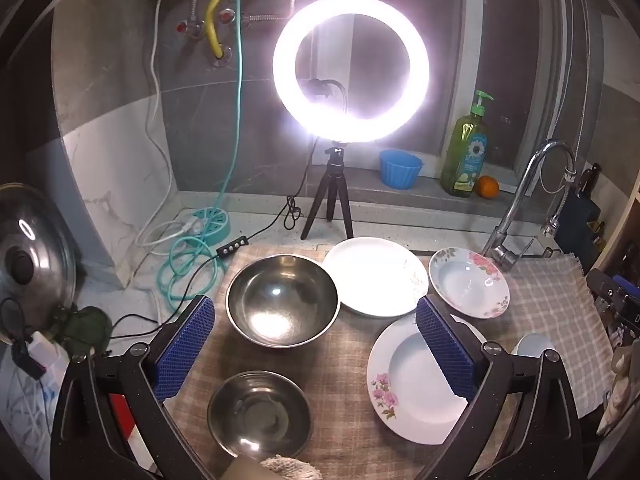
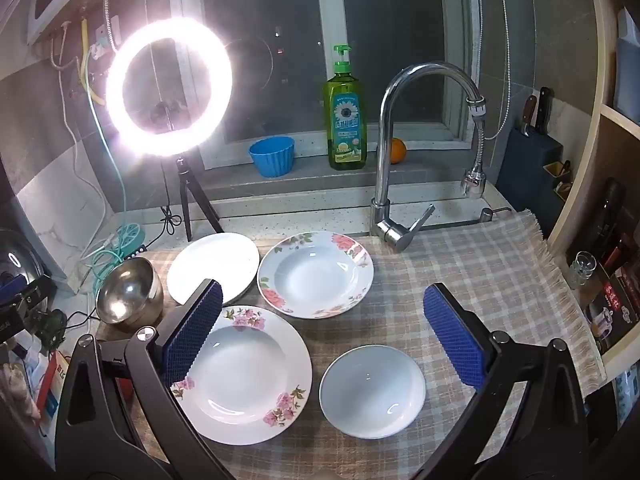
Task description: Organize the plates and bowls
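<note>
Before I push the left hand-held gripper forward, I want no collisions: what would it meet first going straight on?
Probably the large steel bowl, centred between the open left hand-held gripper fingers; the small steel bowl lies nearer but lower. Depth is unclear.

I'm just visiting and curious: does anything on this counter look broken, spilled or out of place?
Nothing looks broken or spilled. The plates and bowls simply lie spread out singly on the checked cloth, unstacked. The one oddity is the large steel bowl, which in the right wrist view appears tipped on its side at the cloth's left edge. Both grippers hang open, holding nothing.
</note>
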Tool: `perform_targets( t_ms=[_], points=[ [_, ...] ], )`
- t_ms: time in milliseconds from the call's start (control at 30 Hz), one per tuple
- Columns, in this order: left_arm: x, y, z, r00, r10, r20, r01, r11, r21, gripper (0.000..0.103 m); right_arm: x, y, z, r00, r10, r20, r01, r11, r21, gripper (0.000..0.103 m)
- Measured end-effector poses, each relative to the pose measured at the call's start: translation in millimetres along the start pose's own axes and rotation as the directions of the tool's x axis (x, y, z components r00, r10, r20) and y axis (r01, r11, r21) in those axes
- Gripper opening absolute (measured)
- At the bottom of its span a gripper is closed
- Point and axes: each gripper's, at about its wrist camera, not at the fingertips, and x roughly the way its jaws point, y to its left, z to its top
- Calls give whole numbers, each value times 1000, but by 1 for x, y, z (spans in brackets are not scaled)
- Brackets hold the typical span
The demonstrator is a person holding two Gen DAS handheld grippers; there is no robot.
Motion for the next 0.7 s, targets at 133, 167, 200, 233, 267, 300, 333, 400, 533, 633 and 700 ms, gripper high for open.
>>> perform_targets(
  t_ms=[133,167,200,233,267,300,333,400,533,633,700],
  points=[
    [0,0,1,1000,-2,7,2,1000,-4,101,-1,1,0,1000,-17,14,17,1000,-10,102],
    [0,0,1,1000,0,10,0,1000,-2,101,-1,2,-1,1000,-19,15,19,1000,-12,102],
    [-1,0,2,1000,-1,13,1,1000,-1,101,-1,2,-1,1000,-23,17,23,1000,-14,102],
    [0,0,2,1000,-1,16,1,1000,0,101,-3,2,1,1000,2,13,-2,1000,-5,102],
    [0,-1,2,1000,0,18,0,1000,3,101,-3,3,1,1000,2,15,-2,1000,-5,102],
    [0,-1,2,1000,3,21,-3,1000,5,101,-3,3,2,1000,1,16,-1,1000,-4,102],
    [3,3,-3,1000,6,20,-6,1000,0,101,-2,3,3,1000,2,17,-2,1000,-5,102],
    [-2,3,-1,1000,10,24,-9,1000,-6,101,-1,2,4,1000,-3,18,3,1000,-8,102],
    [-5,4,2,999,15,33,-15,1000,-14,101,-7,1,3,999,-7,44,7,1000,-8,102],
    [-7,5,3,999,16,35,-15,1000,-16,101,-10,1,3,999,-7,50,7,1000,-12,102],
    [-7,6,4,999,15,35,-14,1000,-17,101,-9,1,4,999,-7,47,8,1000,-8,102]
  ],
)
